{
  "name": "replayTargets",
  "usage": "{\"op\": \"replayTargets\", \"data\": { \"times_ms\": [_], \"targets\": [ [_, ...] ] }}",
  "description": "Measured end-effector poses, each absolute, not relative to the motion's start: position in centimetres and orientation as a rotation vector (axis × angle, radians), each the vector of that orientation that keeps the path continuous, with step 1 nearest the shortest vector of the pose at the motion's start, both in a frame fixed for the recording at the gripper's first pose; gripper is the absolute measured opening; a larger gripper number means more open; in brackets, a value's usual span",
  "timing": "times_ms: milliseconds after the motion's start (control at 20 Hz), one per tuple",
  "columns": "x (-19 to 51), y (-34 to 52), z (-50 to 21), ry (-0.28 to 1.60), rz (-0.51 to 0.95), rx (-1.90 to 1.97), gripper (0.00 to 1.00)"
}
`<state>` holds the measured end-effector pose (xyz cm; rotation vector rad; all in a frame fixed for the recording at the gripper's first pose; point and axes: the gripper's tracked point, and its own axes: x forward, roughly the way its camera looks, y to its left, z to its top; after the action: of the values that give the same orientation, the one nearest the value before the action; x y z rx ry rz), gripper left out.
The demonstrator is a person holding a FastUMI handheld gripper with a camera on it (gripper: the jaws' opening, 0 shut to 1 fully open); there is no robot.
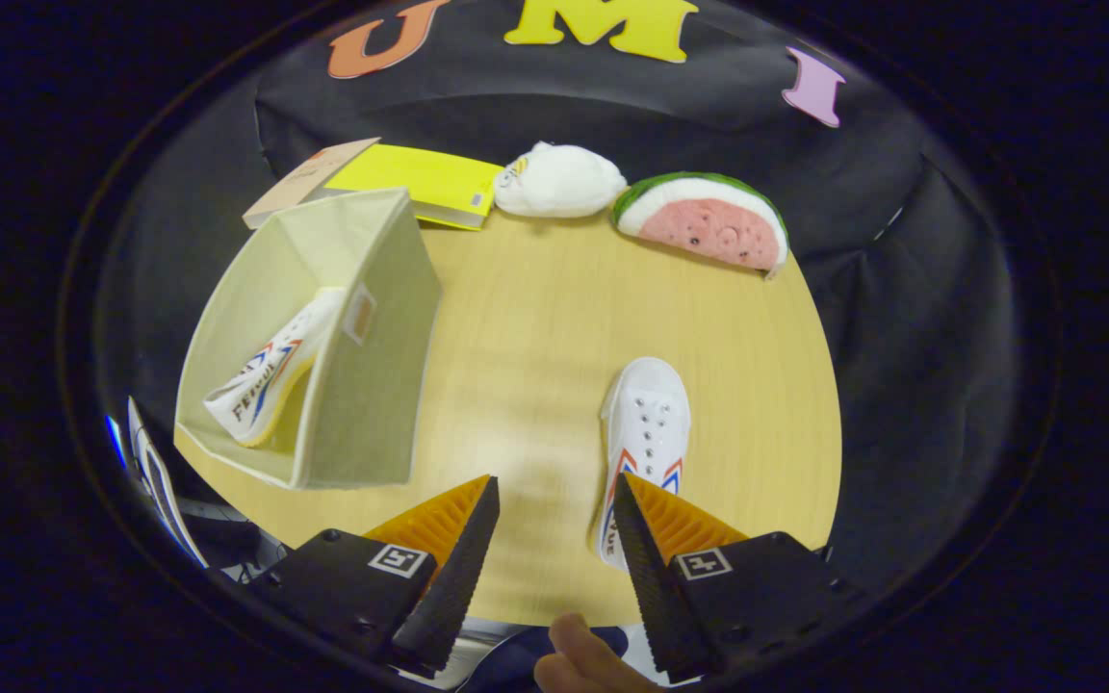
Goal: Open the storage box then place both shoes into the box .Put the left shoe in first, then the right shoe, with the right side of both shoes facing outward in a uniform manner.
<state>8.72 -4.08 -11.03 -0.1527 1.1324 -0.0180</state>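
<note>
Fingers (556, 539) spread apart, nothing between them, hovering above the desk (535, 318). A person's fingertip (579, 654) shows just behind them.

Right shoe (644, 452) lies on the desk just ahead of the right-hand finger, heel end partly hidden under that finger's tip, toe pointing away. Long axis runs roughly straight out along the fingers' forward direction, so the open gap sits a bit to the left of the shoe, not over it. Judgement: a small shift right is needed to straddle it, and the jaws would close across the shoe's width.

Storage box (323, 337) stands open ahead and to the left of the left-hand finger, well apart from the right shoe. Left shoe (270, 380) already inside, leaning against the box wall, striped side showing. So the first shoe looks placed; the second one is the step in hand.

Beyond, at the far desk edge: yellow book (420, 181), white plush (559, 180), watermelon slice toy (704, 219). Not task items.
</note>
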Motion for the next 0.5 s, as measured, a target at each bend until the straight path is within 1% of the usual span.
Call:
{"op": "replayTargets", "data": {
  "times_ms": [250,500],
  "targets": [
    [8.3,-8.1,-13.9,1.181,-0.029,-0.049,0.79],
    [8.7,-11.7,-16.8,1.213,-0.049,-0.048,0.78]
  ]
}}
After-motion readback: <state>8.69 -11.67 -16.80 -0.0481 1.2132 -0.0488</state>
